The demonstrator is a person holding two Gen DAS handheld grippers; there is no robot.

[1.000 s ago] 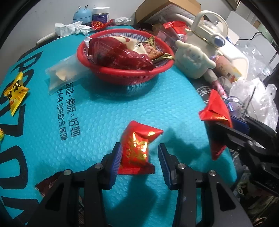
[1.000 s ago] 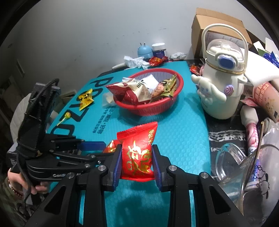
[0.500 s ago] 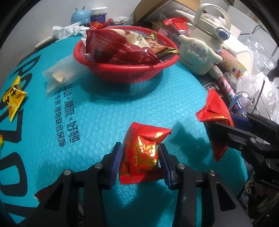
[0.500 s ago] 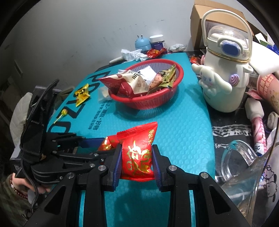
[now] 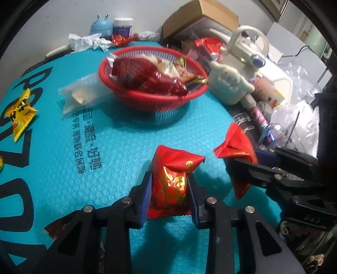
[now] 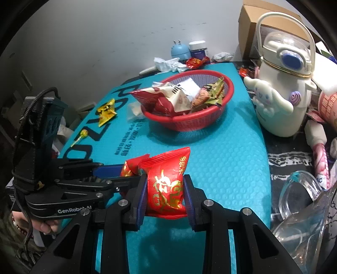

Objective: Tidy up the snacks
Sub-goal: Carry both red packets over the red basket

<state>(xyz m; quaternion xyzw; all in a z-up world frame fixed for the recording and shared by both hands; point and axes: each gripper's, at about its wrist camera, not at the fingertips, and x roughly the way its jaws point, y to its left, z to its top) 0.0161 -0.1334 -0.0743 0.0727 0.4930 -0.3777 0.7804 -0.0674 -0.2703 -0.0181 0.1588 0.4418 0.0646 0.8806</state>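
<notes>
My left gripper (image 5: 169, 191) is shut on a red and gold snack packet (image 5: 171, 181), held just above the teal bubble mat (image 5: 88, 168). My right gripper (image 6: 164, 195) is shut on a second red and gold packet (image 6: 167, 185), also lifted off the mat. In the left wrist view that second packet (image 5: 237, 145) and the right gripper are at the right. In the right wrist view the left gripper (image 6: 118, 172) is at the left with its packet (image 6: 131, 168) beside mine. A red basket (image 5: 147, 99) holding several snacks stands farther back, also in the right wrist view (image 6: 195, 122).
On the mat lie a clear bag (image 5: 80, 94), a yellow packet (image 5: 20, 111), a lollipop (image 6: 81, 134) and a brown packet (image 5: 56, 227) at the front left. A white character bottle (image 6: 280, 88), a cardboard box (image 5: 200, 19), a glass jug (image 6: 303, 202) and clutter crowd the right.
My left gripper has closed on the red packet that lay on the mat and lifted it slightly. The right gripper keeps holding its packet and has moved a little closer to the basket.
</notes>
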